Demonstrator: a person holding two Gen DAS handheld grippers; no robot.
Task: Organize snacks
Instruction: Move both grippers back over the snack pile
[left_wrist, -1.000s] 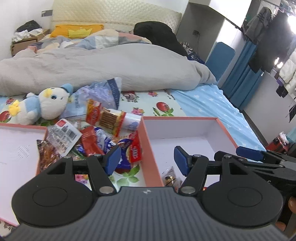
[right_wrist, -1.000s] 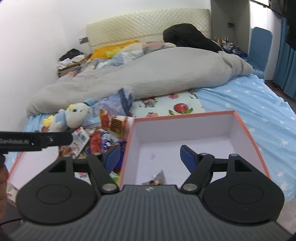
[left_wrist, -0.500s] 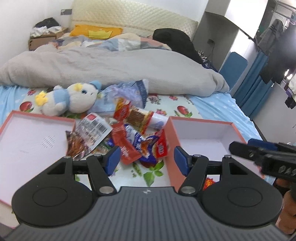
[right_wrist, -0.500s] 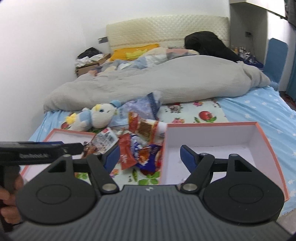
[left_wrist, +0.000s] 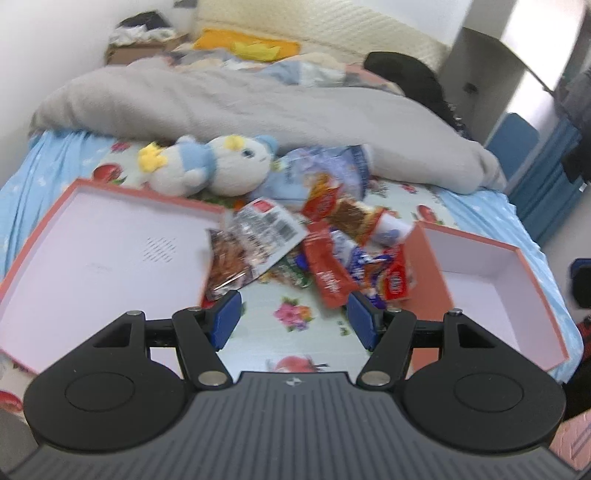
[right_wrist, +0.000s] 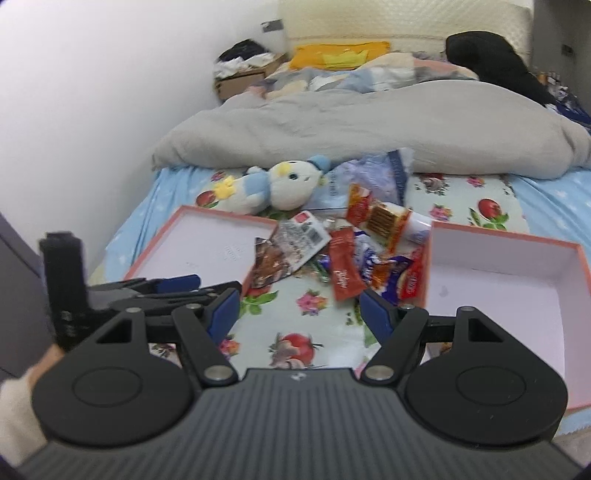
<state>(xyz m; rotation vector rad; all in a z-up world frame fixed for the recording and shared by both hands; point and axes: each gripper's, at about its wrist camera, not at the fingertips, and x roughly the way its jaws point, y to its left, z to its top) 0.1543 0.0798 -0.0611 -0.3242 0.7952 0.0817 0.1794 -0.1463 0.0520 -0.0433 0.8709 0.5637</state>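
The snack pile lies on the flowered sheet just ahead of the jaws in both wrist views, between two orange-rimmed boxes and touching the near walls of both. A long red packet points toward the jaws; a silver packet with a barcode leans over the corner of the left box, and a biscuit sleeve sits at the far side of the pile. The right box stands past the right-hand finger. The left gripper is spread, nothing between its blue pads, hanging over bare sheet short of the pile. The right gripper is likewise released and empty; to the left of its jaws the left gripper appears side-on. Beyond the pile rest a plush duck, a pale blue bag and a grey duvet
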